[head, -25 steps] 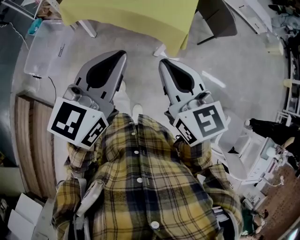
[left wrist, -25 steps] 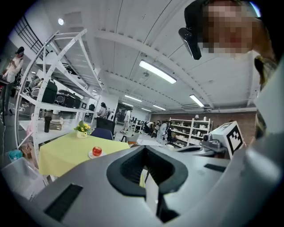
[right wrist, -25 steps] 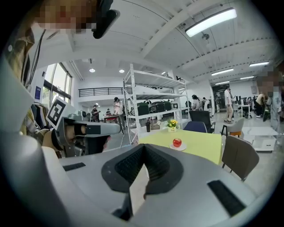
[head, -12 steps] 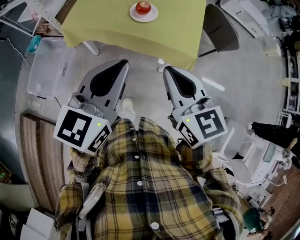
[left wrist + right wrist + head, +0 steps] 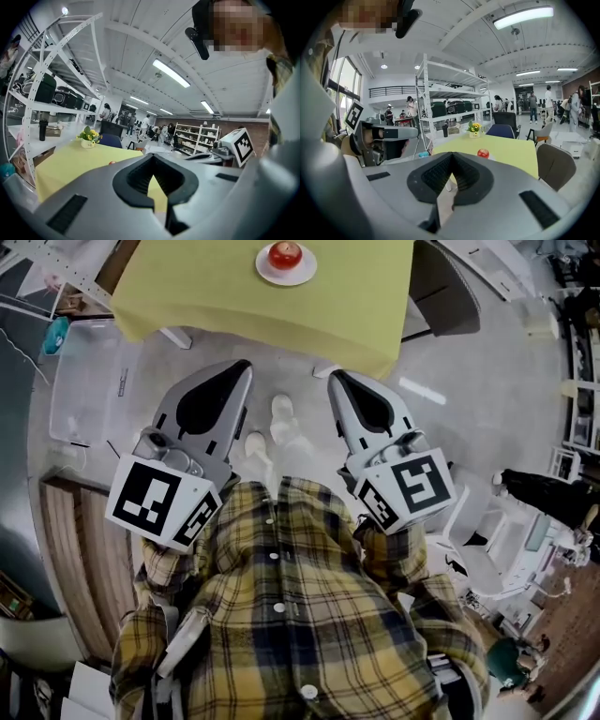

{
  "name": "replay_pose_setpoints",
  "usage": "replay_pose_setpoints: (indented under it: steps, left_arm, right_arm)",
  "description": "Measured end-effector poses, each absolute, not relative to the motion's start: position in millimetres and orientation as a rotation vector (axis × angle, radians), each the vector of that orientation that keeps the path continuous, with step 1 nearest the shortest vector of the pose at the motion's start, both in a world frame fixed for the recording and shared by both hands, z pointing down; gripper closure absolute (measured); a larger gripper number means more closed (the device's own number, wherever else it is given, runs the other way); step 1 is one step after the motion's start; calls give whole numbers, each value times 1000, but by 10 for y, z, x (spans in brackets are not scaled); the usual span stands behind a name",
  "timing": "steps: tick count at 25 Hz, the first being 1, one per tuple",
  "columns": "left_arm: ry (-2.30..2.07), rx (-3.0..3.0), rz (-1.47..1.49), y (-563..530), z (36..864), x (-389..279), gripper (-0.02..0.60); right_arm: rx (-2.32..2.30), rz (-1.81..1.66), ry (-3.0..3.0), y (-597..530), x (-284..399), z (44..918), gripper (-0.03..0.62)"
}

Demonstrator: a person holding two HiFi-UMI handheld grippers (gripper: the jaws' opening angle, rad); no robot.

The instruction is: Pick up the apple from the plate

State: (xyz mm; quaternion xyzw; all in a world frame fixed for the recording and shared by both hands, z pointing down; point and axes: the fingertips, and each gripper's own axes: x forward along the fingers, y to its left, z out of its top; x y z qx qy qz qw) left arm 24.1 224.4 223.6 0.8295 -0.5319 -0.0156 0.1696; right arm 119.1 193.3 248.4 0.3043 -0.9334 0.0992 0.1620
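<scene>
**Both grippers are hanging short of the table, jaws closed and empty.**

The left gripper (image 5: 245, 365) and right gripper (image 5: 335, 377) are pointing over the floor, jaws pressed together on nothing. Beyond them, the apple (image 5: 285, 254) is sitting on its plate (image 5: 267, 274), well in from the near edge of the yellow table (image 5: 225, 306). It is looking firm, smooth and light, so gripping across its widest part seems safest.

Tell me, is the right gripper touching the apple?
Apart. The head view shows the apple on its plate on the yellow table, with floor between it and the right gripper.
</scene>
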Motion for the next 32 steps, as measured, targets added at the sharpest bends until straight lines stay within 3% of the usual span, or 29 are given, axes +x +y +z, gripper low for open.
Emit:
replay_pose_setpoints:
  steps: [32]
  left_arm:
    - [-1684, 2296, -111, 102, 2100, 128, 583]
  right_arm:
    - [617, 238, -2747, -149, 840, 2436, 597]
